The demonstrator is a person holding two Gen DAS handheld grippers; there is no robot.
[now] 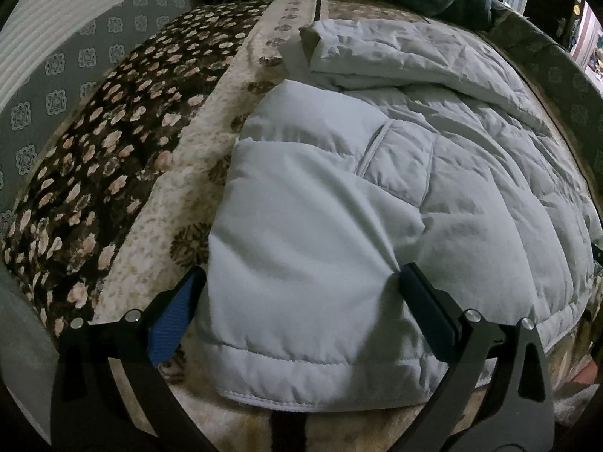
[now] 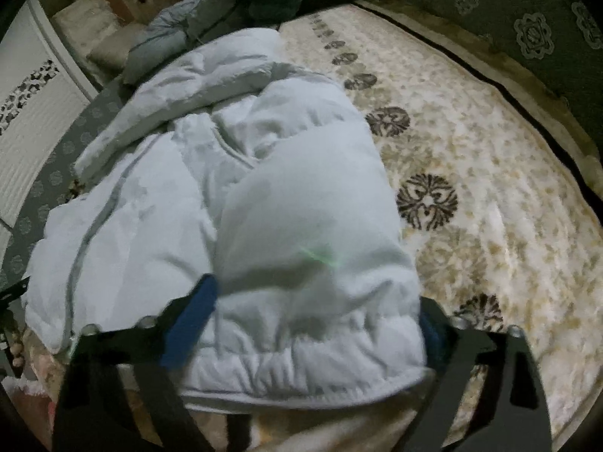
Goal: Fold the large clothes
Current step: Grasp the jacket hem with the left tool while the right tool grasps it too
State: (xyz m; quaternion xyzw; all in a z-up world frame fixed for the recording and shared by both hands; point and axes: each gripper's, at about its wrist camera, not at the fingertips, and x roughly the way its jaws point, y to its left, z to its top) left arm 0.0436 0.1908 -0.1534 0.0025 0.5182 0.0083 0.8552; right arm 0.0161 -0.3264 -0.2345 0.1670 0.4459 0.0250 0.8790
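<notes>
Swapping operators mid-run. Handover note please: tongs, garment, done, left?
Left tongs: open, straddling the hem corner of the pale grey quilted puffer jacket, not clamped.
Right tongs: open around the jacket's other hem corner; no grip visible.
Jacket lies on the cream floral plush blanket covering the bed, sleeves already folded in over the body.
Left: grip both hem corners, probably fold the lower half up toward the collar, then flatten.

No readable text, labels or numbers — jacket, blanket, surroundings — none legible
</notes>
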